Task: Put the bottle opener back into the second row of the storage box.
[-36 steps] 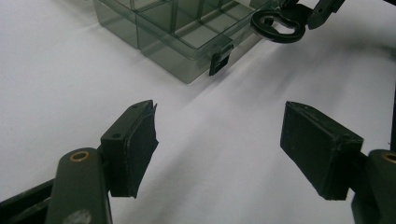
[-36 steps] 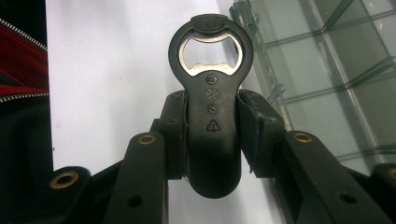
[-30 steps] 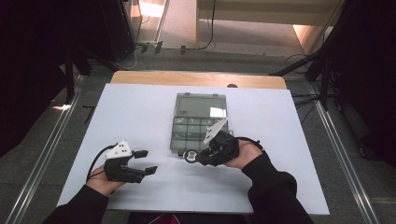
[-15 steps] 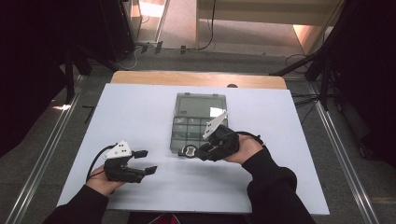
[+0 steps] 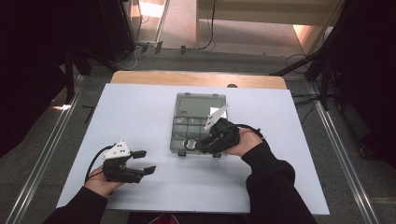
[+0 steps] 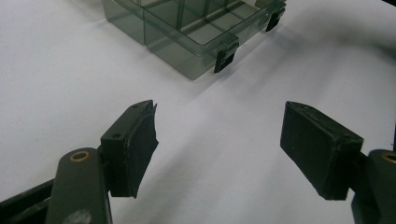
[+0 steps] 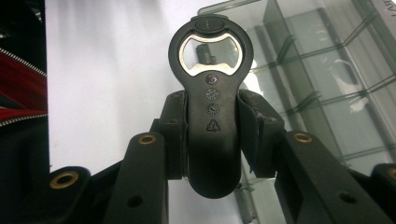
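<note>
Clamped on both sides of a black bottle opener, the jaws of the right gripper press its handle between their pads, as we see in the right gripper view. Its long axis runs straight out along the jaws: the rounded butt of the handle sits low between them, and the ring-shaped head with its metal insert points away from the camera.

From the high view we find the right gripper lying roughly level over the near edge of a clear grey compartment box, its jaws aimed toward the person's left. The right hand wraps it from the far side, the forearm coming up from the bottom of the picture and the wrist bent inward. The bottle opener therefore lies about level too, head leftward, just at the box's near left corner (we cannot tell whether it touches the box or hangs just above it).

We see the left gripper resting low on the white table, well apart from the box, held by the left hand with its jaws pointing to the person's right. In the left gripper view its jaws stand wide apart with only bare tabletop between them, and the box lies ahead with its black latches facing us.
</note>
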Motion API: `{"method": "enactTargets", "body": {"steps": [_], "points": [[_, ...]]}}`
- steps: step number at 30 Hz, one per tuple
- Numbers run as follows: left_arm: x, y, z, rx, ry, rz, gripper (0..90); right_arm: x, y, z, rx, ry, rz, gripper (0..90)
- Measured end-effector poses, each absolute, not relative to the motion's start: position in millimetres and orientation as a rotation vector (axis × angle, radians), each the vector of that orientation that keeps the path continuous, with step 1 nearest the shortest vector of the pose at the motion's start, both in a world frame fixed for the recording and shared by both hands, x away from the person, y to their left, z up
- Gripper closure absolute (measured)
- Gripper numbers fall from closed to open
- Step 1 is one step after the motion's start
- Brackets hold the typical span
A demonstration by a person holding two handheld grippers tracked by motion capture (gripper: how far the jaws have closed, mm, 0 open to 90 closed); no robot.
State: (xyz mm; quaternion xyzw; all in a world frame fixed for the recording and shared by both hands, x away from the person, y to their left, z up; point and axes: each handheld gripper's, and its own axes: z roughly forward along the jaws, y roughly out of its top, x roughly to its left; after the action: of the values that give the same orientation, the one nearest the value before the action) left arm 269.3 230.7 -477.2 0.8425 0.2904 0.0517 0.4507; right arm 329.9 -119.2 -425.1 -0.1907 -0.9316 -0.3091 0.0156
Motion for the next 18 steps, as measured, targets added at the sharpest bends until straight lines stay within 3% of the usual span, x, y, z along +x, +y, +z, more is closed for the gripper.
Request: {"method": "enactTargets", "body": {"steps": [18], "points": [[269, 230, -478, 2.092, 0.711, 0.12, 26.8, 352, -119, -433, -0.59, -2.899, -0.925, 66.8]]}}
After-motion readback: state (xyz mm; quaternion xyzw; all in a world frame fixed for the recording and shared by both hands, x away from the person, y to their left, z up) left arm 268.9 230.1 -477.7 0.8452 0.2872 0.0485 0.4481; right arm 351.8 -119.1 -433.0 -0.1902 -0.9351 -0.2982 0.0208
